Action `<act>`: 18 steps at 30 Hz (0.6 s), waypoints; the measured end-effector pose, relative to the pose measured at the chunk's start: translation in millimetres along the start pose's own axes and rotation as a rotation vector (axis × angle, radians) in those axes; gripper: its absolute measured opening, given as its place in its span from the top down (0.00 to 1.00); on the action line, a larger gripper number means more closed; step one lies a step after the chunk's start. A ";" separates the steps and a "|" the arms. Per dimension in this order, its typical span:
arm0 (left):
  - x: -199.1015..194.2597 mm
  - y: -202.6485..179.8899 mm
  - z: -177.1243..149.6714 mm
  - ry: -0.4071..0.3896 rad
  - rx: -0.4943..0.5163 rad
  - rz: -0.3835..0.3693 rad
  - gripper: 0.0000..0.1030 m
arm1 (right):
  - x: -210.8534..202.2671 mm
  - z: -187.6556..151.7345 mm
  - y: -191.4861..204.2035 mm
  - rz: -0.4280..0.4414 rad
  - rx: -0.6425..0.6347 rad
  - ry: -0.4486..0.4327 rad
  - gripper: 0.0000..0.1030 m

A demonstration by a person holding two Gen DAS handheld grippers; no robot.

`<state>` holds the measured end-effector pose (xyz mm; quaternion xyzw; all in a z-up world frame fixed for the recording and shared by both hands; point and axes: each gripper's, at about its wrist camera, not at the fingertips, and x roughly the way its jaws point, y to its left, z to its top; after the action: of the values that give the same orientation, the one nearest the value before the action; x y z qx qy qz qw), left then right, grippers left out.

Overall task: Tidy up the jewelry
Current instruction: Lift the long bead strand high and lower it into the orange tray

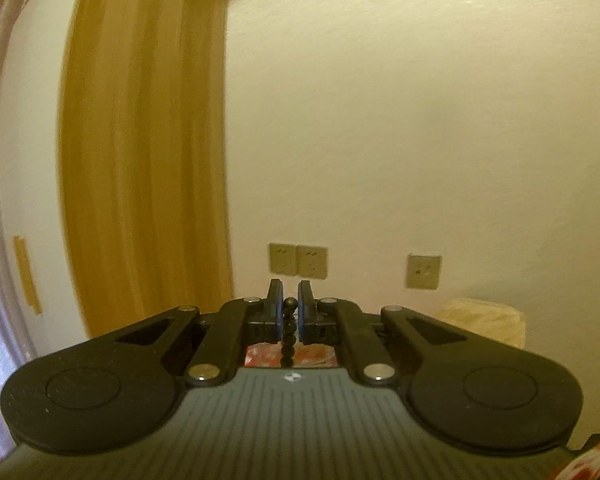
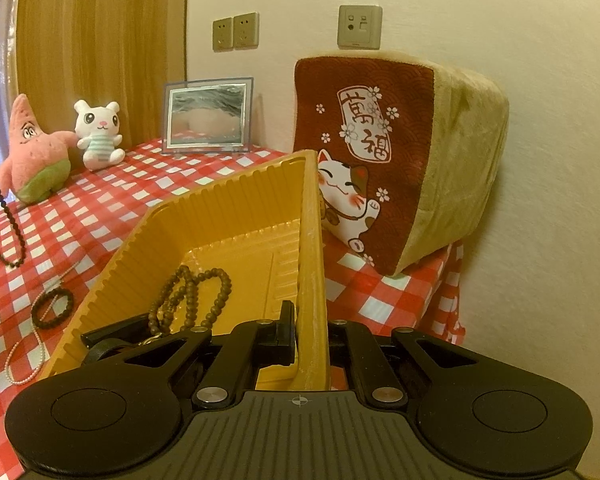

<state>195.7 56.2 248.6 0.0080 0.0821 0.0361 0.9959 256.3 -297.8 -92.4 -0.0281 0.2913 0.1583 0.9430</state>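
A black bead necklace (image 1: pixel 289 330) is pinched between the nearly closed jaws of the left gripper (image 1: pixel 290 304), and in the right wrist view its loop (image 2: pixel 2 204) is seen hanging at the far left, above the red-and-white checked tablecloth (image 2: pixel 148 192). The strand's long axis runs close to vertical, the low end of the loop pointing down at the cloth. The right gripper (image 2: pixel 306 332) is clamped on the near right wall of the yellow tray (image 2: pixel 236 208), which is tipped up on that side; a brown bead strand (image 2: pixel 192 296) already lies inside it, at the near end.

Several slips are judged possible. The hold on the black strand is only a single bead deep (round beads roll easily between flat pads), so a quick swing could work it loose. A long dangling loop can also be caught on the tray's ribbed rim, or left draped over it rather than inside. If the tray is tilted further, the brown strand could slide out towards the cloth. A dark bead bracelet (image 2: pixel 53 308) and a thin pale pearl chain (image 2: pixel 24 360) lie on the cloth left of the tray, and could be snagged by the swinging loop as it is carried across.
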 end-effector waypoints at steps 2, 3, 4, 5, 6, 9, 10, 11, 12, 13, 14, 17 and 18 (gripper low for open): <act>3.5 -7.1 6.0 -0.011 -0.007 -0.033 0.94 | 0.1 -0.2 0.1 -0.001 -0.001 0.000 0.94; 5.3 -10.8 8.4 -0.018 -0.008 -0.048 0.94 | 0.1 0.1 0.2 -0.001 -0.001 0.000 0.94; 7.5 -15.9 11.1 -0.025 -0.012 -0.066 0.94 | 0.0 -0.3 0.1 -0.001 0.000 -0.001 0.94; 9.5 -20.3 13.5 -0.030 -0.016 -0.084 0.94 | -0.1 -0.3 0.2 -0.001 0.001 -0.001 0.94; 11.6 -25.9 16.0 -0.037 -0.021 -0.108 0.94 | -0.2 -0.5 0.2 -0.001 0.000 -0.001 0.94; 16.6 -42.7 22.3 -0.062 -0.021 -0.174 0.94 | -0.3 -0.6 0.2 -0.001 0.000 -0.002 0.94; 18.9 -48.9 24.3 -0.070 -0.023 -0.197 0.94 | -0.3 -0.5 0.2 0.000 0.000 -0.002 0.94; 21.4 -55.2 26.3 -0.076 -0.025 -0.222 0.94 | -0.4 -0.4 0.5 0.000 0.001 -0.003 0.94; 23.7 -60.7 27.9 -0.079 -0.028 -0.242 0.94 | -0.7 -0.1 1.0 0.000 0.002 -0.004 0.94; 26.6 -67.4 29.3 -0.084 -0.030 -0.265 0.94 | -1.4 0.5 2.0 -0.001 0.002 -0.005 0.94; 28.0 -72.5 30.3 -0.087 -0.032 -0.284 0.94 | -1.8 0.8 2.5 -0.001 0.002 -0.006 0.94; 36.2 -88.7 29.7 -0.088 -0.053 -0.345 0.94 | -2.6 1.5 3.3 0.000 0.006 -0.008 0.94; 39.7 -93.8 28.0 -0.084 -0.065 -0.364 0.94 | -2.7 1.8 3.7 0.000 0.007 -0.008 0.94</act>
<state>245.9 -34.6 267.7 -0.0374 0.0392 -0.1423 0.9883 254.0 -294.8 -89.3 -0.0244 0.2879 0.1575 0.9443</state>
